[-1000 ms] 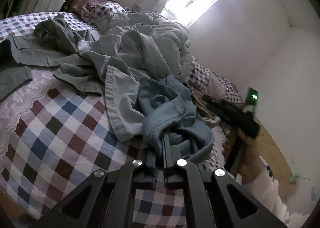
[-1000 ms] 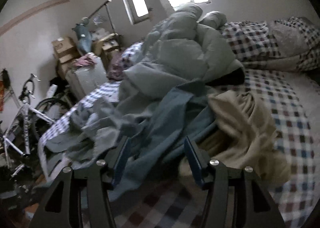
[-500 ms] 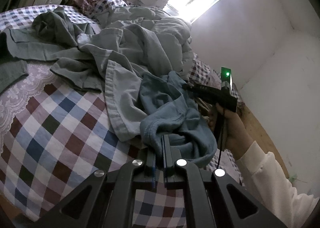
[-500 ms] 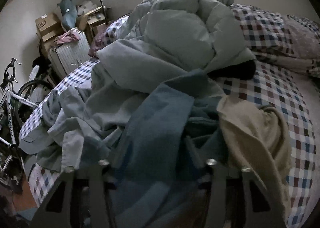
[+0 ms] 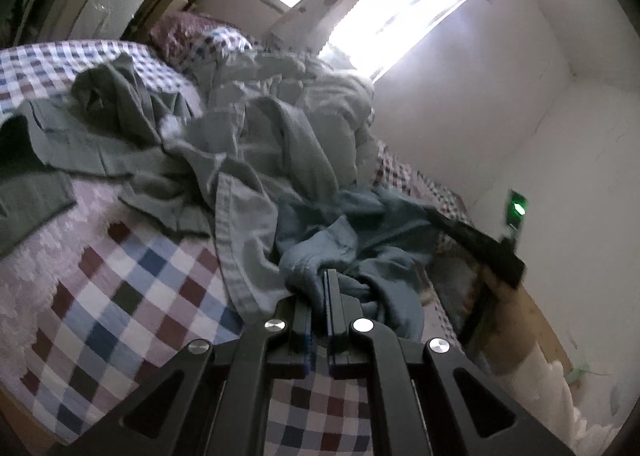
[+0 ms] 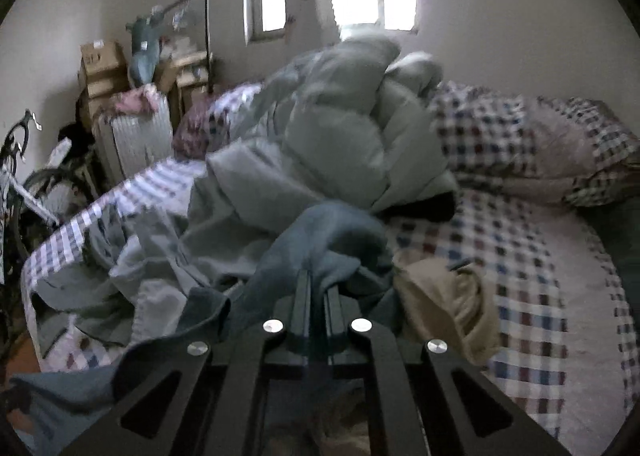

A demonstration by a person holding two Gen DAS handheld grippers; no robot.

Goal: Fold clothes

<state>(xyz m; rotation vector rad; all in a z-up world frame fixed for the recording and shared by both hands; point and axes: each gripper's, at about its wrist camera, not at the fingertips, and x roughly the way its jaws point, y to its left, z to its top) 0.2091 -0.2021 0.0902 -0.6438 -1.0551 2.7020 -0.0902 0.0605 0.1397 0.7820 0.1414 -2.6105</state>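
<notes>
Across the checked bedspread (image 5: 132, 276) we see our left gripper (image 5: 326, 276) and right gripper (image 6: 318, 276) both clamped on the blue garment (image 5: 360, 232), heaped at frame centre.

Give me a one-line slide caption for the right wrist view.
Right gripper shut on a blue garment atop the clothes pile on a checked bedspread, tan garment alongside.
</notes>
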